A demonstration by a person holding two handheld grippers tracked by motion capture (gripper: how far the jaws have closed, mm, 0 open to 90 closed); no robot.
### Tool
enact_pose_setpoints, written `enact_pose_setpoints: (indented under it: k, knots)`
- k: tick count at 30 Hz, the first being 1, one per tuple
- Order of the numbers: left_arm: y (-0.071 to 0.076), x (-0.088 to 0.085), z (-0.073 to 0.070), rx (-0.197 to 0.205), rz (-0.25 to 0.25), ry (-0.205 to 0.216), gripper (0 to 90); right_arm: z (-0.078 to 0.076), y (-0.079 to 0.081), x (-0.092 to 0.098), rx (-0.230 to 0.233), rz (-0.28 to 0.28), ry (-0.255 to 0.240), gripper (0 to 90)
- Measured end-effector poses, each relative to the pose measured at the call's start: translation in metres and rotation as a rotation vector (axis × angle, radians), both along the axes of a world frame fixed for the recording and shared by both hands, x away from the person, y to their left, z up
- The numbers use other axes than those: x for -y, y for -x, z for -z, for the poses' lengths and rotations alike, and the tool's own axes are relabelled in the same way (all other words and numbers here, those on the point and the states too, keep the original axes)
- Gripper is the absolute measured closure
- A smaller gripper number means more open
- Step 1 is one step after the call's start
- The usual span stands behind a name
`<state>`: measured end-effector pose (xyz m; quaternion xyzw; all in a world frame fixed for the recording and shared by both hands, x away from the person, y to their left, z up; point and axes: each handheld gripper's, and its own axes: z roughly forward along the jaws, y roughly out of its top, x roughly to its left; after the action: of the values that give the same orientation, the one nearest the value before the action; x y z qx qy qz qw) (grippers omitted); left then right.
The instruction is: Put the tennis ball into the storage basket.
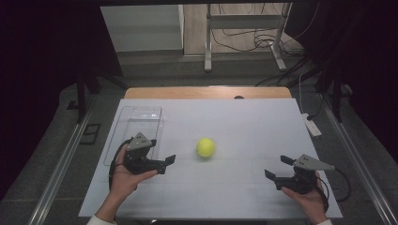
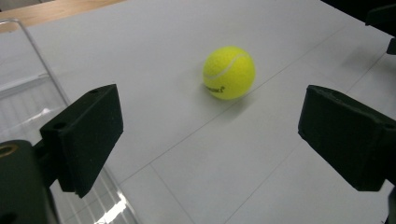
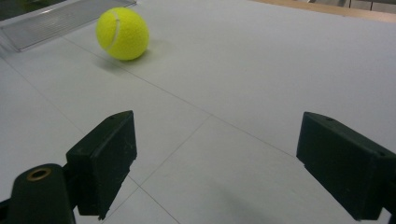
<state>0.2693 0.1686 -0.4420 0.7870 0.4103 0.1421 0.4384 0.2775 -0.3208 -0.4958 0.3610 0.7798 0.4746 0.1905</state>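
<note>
Yellow felt marked the tennis ball [image 1: 205,147], which lay alone on the white table cover [image 1: 244,126], a little left of the middle as the high view showed it. It sat between our two grippers, nearer the left one, and touched neither.

We held the left gripper [image 1: 162,158] low over the cover, just beside the near end of the clear plastic tray [image 1: 136,123], with its jaws turned toward the ball. They were spread wide with nothing between them. In the left gripper view the ball [image 2: 229,72] stood ahead of the gap, well short of both black pads [image 2: 84,135], with a white seam curving over its top and small dark lettering low on its side. The tray's clear wall [image 2: 44,70] ran along the left edge of that view, partly behind the left pad.

We held the right gripper [image 1: 278,168] near the front right part of the cover, well apart from the ball, jaws pointing left toward it. Those jaws too stood wide apart and held nothing. In the right gripper view the ball [image 3: 122,33] was far up and to the left, beyond the left pad [image 3: 105,158], with the tray's edge [image 3: 56,21] lying just behind it.

A strip of bare wooden tabletop [image 1: 206,92] showed past the far edge of the cover.
</note>
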Motion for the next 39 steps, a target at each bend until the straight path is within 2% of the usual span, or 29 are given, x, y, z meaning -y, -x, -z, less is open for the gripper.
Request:
enact_pose_setpoints:
  k: [7,30,39]
  knots:
    - [-0.006,0.006,0.003,-0.027,0.018,-0.021,7.6,0.001,0.0,0.001,-0.002,0.002,-0.001,12.7]
    - [-0.026,0.016,-0.003,-0.064,0.04,-0.022,7.6,0.002,-0.001,-0.001,-0.007,-0.004,0.015,12.7]
    - [-0.035,0.029,-0.004,-0.081,0.077,-0.039,7.6,0.003,-0.002,-0.001,-0.008,-0.006,0.013,12.7]
